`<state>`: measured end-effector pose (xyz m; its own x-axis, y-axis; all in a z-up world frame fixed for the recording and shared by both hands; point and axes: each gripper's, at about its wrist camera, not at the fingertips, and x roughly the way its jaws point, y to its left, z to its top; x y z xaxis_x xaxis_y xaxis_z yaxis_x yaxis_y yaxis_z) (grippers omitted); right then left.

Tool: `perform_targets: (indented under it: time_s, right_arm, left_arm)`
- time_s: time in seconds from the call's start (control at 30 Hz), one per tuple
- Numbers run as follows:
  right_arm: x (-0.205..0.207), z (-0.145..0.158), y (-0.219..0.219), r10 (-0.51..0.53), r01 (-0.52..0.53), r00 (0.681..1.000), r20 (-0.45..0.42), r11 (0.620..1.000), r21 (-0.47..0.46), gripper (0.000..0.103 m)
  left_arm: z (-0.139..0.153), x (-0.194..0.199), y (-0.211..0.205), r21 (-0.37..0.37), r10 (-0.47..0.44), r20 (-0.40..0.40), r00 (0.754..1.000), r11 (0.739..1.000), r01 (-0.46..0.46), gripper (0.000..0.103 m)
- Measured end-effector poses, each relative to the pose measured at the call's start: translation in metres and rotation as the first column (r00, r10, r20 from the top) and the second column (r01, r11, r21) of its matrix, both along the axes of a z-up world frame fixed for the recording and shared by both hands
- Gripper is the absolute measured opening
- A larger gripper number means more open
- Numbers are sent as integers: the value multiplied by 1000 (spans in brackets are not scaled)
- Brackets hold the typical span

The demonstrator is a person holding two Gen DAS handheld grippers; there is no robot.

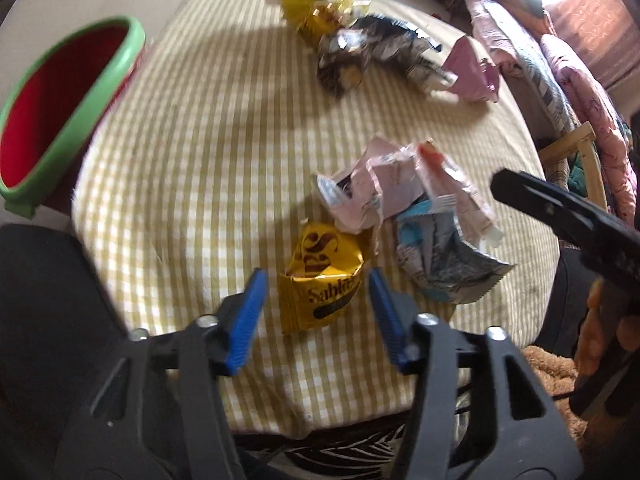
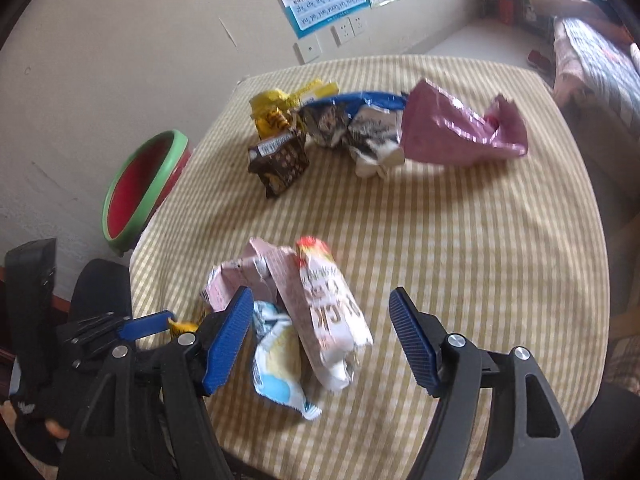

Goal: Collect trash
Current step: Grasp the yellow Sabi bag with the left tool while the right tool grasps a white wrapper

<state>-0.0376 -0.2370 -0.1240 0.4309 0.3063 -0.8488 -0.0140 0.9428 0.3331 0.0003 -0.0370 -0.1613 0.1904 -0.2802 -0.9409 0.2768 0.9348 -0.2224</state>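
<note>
The yellow wrapper (image 1: 320, 280) lies on the near part of the counter (image 1: 192, 160), directly between the spread blue pads of the left hand-held gripper (image 1: 316, 280). Nothing is pinched. To take it well, lower the left hand-held gripper until both pads bracket the wrapper's bulged middle, then close firmly; the foil looks slippery and will likely crumple, so grip low and avoid the thin edges.

Just to the right lie a pink wrapper (image 2: 320, 304) and a blue-and-white wrapper (image 2: 276, 364), touching one another. The right hand-held gripper (image 2: 320, 320) is spread wide over them, holding nothing. Close on one wrapper only, or both may lift and one drop.

A second heap sits at the far side: a yellow packet (image 2: 280, 108), a brown packet (image 2: 278, 164) and a purple bag (image 2: 460, 128). The red bin (image 1: 68, 116) with a green rim stands off the counter's left edge.

In the right wrist view the yellow wrapper is almost wholly hidden behind a pad. The bin's base is cut off. Motion blur makes most printing unreadable.
</note>
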Motion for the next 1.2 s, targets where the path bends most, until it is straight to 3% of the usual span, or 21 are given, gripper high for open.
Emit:
perform_targets:
  time_s: [0.1,0.37,0.57,0.63,0.83,1.0,1.2]
  right_arm:
    - [-2,-9,3,6,-5,1000,-24,1000,10,69]
    - [5,-22,-6,-30,32,999,-43,999,41,68]
    - [11,-41,-5,-4,12,993,-115,998,61,47]
    - [11,-45,-3,4,5,993,-119,997,71,35]
    - [9,-21,-6,-17,18,999,-35,999,42,31]
    - [16,13,-9,-53,49,997,58,997,60,31]
    - [27,49,2,-56,43,986,156,995,90,31]
  left_arm:
    - [-5,5,3,-28,13,-31,999,1000,-14,36]
    - [12,2,2,-56,24,44,999,998,-22,28]
    - [15,4,4,-72,39,56,998,997,-35,28]
    - [17,3,7,-76,39,60,997,997,-34,27]
    - [33,2,16,-103,72,121,990,993,-60,27]
    - [61,9,23,-102,108,239,965,991,-86,27]
    - [82,19,29,-115,148,315,938,986,-117,27]
